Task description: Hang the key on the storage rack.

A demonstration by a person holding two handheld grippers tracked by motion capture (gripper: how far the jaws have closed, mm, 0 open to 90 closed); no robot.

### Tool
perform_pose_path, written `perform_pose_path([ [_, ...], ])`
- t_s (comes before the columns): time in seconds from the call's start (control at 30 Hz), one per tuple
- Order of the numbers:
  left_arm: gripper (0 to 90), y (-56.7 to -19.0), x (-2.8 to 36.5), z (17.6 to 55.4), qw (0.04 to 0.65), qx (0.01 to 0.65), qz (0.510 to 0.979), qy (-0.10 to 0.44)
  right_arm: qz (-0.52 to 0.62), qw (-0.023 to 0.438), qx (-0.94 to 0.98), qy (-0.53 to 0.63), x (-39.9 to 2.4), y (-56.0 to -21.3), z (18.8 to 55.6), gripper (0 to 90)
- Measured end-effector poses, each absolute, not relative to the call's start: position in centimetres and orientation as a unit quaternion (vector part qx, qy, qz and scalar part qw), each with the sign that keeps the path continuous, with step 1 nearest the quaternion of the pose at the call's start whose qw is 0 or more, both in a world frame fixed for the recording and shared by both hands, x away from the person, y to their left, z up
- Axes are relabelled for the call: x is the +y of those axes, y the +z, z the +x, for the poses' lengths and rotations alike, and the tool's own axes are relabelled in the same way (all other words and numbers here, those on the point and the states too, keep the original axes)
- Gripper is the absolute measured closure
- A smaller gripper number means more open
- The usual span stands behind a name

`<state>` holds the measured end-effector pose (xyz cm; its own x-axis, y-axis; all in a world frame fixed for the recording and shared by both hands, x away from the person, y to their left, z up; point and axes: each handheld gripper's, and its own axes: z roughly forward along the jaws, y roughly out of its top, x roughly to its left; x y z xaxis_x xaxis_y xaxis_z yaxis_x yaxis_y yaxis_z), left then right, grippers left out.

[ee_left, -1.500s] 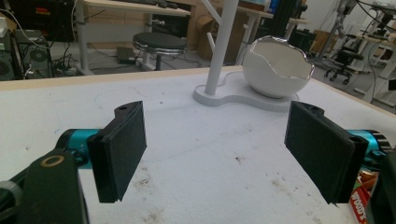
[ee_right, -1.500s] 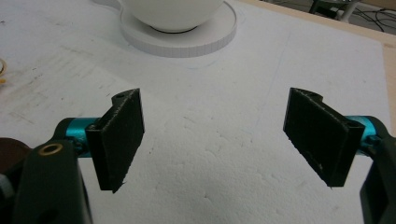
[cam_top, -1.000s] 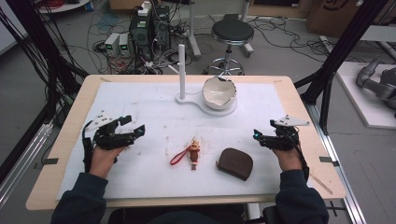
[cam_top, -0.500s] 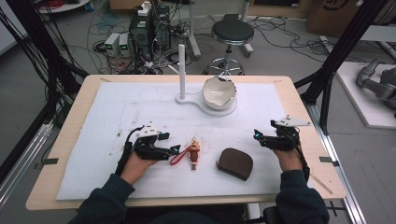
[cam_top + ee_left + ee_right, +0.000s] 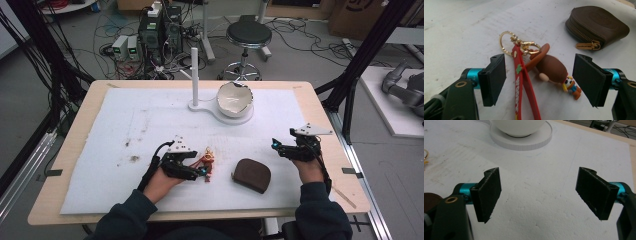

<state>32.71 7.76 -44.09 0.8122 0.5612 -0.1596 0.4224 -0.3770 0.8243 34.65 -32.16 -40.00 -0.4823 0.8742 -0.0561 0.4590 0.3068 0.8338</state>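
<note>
Keychain between open jaws

Table (image 5: 75,200) carries a white mat (image 5: 125,130), with a bowl (image 5: 235,99) on its stand at the far side and a brown pouch (image 5: 251,175) near the front. Keychain (image 5: 541,67) lies on the mat just left of the pouch: a small figure, red strap and gold rings. It looks light; the rubbery figure should give a firm hold, while the strap is floppy and the rings slippery, so the figure's body seems the best place to pinch. Left gripper (image 5: 539,80) straddles it, jaws apart, pads not touching. A second ago that gripper sat well to the left; it has since crossed to the keychain and its jaws narrowed a little. Right gripper (image 5: 537,195) has kept its place, jaws wide over bare mat
</note>
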Motion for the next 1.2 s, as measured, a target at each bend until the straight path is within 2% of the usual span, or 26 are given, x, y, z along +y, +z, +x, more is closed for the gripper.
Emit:
perform_pose_path([
  [0.1, 26.7, -44.3, 6.7, 33.1, 0.458, 0.306, 0.831, 0.082, 0.434, 0.262, 0.766, 0.395, -32.0, -40.0, 34.7, 20.8],
  [0.2, 22.6, -44.6, 5.5, 33.4, 0.437, 0.305, 0.843, 0.081, 0.435, 0.26, 0.766, 0.396, -32.1, -40.0, 34.6, 20.8],
  [0.33, 22.8, -44.9, 4.7, 33.5, 0.409, 0.307, 0.854, 0.091, 0.438, 0.259, 0.765, 0.396, -32.1, -40.0, 34.7, 20.8],
  [0.37, 25.8, -44.8, 4.8, 33.5, 0.409, 0.306, 0.855, 0.093, 0.437, 0.259, 0.765, 0.396, -32.2, -40.0, 34.7, 20.8],
  [0.47, 39.1, -44.6, 5.4, 33.7, 0.406, 0.3, 0.858, 0.091, 0.437, 0.261, 0.764, 0.397, -32.2, -40.0, 34.6, 20.9],
  [0.63, 40.3, -44.4, 6.7, 34.2, 0.409, 0.306, 0.857, 0.074, 0.439, 0.26, 0.763, 0.397, -32.3, -40.0, 34.6, 20.9],
  [0.83, 40.4, -43.5, 8.6, 34.2, 0.435, 0.289, 0.848, 0.089, 0.438, 0.26, 0.763, 0.397, -32.3, -40.0, 34.6, 20.9],
  [0.97, 40.5, -42.8, 10.1, 34.6, 0.443, 0.288, 0.846, 0.078, 0.439, 0.26, 0.763, 0.397, -32.2, -40.0, 34.6, 20.9],
  [1.07, 40.6, -42.0, 11.2, 35.0, 0.453, 0.287, 0.841, 0.069, 0.437, 0.261, 0.763, 0.398, -32.2, -40.0, 34.7, 20.8],
  [1.2, 40.6, -40.1, 12.4, 35.8, 0.464, 0.286, 0.834, 0.083, 0.437, 0.261, 0.763, 0.397, -32.2, -40.0, 34.7, 20.9],
])
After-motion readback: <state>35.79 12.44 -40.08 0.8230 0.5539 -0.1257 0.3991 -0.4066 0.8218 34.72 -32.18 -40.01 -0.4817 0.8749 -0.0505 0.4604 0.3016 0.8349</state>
